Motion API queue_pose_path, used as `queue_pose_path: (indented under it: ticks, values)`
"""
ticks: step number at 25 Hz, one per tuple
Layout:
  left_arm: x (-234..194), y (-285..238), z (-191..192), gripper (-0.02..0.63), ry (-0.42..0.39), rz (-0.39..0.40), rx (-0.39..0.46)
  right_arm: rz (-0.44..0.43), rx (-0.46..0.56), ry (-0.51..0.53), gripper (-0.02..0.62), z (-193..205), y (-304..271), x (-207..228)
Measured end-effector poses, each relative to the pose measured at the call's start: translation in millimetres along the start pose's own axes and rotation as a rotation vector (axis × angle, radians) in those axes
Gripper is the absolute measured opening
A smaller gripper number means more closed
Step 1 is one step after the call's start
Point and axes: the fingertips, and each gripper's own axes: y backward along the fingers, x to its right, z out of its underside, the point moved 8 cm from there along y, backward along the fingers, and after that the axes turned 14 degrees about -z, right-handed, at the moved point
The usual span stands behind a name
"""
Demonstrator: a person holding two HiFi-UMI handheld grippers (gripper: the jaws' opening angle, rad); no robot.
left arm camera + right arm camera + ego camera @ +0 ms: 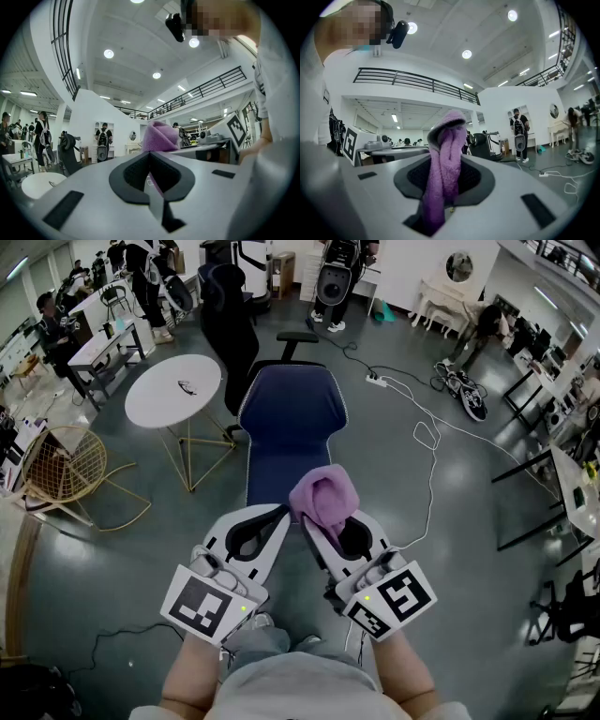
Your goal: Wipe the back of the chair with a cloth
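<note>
Cloth [323, 495], purple and bunched, sits pinched in the right gripper [330, 521], near the blue chair back [291, 413]. The left gripper [277, 514] is pressed together, empty. So loose a wad could slip out under wiping pressure, or smear unevenly.

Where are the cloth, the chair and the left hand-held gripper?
cloth [323, 495], head view, top of the bunched purple fold.
chair [289, 413], head view, middle of its blue padding.
left hand-held gripper [279, 514], head view, between its closed fingertips.
</note>
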Motion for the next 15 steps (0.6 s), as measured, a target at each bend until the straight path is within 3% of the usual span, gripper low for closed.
queue_pose_path:
  ticks: [9, 15]
  values:
    - [-1.7, -1.5, 1.8, 0.012, -0.012, 0.011, -0.016, 0.001, -0.005, -0.003, 0.118, 1.8, -4.2, 0.2]
    - [-34.2, 3.2, 5.8, 0.013, -0.005, 0.03, -0.014, 0.018, -0.011, 0.001, 0.118, 6.2, -36.4, -7.5]
